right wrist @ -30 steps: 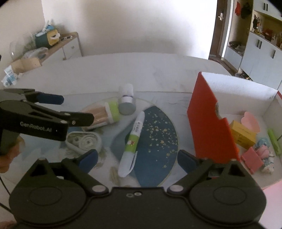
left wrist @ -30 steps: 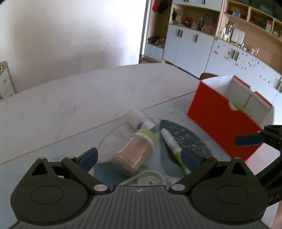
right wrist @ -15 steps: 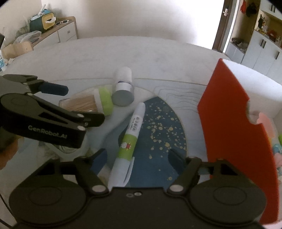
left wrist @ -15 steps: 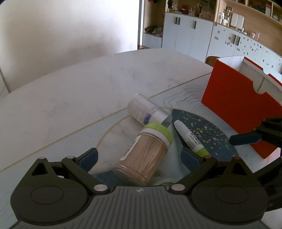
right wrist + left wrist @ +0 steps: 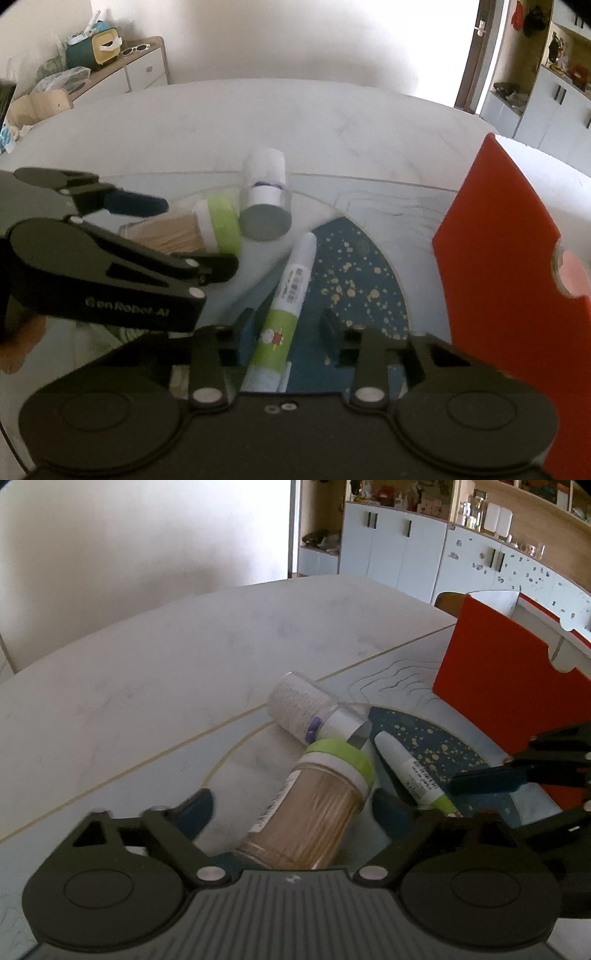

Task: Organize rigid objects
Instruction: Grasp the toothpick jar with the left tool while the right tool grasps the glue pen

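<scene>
Left wrist view: left gripper (image 5: 291,806) jaws wide, straddling the toothpick jar (image 5: 314,812) lying on its side at 6 o'clock on the counter (image 5: 184,672); no squeeze visible. White bottle (image 5: 314,716) lies touching the jar's green lid at 12 o'clock from it. Glue stick (image 5: 410,771) at 3 o'clock, red organizer box (image 5: 498,679) at 2 o'clock.

Right wrist view: right gripper (image 5: 286,332) jaws narrowed around the glue stick's (image 5: 288,295) green end on the blue mat (image 5: 362,280), contact unclear. Box wall (image 5: 491,258) at 3 o'clock, a pink item showing through its notch. Jar, bottle and stick still outside; most sorting looks left.
</scene>
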A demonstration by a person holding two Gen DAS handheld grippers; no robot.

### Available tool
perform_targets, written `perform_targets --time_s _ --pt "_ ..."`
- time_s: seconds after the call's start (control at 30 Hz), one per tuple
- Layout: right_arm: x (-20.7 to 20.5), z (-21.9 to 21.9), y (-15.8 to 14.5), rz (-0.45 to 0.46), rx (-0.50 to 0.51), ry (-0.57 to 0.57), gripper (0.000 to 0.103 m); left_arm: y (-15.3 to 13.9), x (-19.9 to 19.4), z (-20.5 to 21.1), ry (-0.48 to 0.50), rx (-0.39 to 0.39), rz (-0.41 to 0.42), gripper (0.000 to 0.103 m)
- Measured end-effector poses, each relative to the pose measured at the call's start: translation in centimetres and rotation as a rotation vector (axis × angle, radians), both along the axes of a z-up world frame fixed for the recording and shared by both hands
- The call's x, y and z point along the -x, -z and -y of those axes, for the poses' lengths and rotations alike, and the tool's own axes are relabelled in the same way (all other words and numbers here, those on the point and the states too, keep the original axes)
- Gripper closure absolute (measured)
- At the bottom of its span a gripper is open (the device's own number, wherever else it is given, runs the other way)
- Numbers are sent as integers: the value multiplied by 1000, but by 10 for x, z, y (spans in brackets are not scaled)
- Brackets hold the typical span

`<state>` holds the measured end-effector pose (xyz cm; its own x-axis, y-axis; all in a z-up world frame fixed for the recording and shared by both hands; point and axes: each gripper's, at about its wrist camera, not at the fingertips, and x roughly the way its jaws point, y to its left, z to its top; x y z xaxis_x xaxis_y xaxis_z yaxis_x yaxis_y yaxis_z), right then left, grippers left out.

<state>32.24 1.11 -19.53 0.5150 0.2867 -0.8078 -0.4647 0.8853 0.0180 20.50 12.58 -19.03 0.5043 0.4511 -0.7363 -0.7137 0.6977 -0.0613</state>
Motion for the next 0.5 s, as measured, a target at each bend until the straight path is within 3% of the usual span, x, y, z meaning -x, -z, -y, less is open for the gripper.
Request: perform_targets --time_s 0.17,0.5 --pt "-3 1 -1 2 -10 10 84 -2 -1 0 9 18 4 40" --pt "3 11 -8 9 -35 60 86 -9 -4 5 -22 46 -11 58"
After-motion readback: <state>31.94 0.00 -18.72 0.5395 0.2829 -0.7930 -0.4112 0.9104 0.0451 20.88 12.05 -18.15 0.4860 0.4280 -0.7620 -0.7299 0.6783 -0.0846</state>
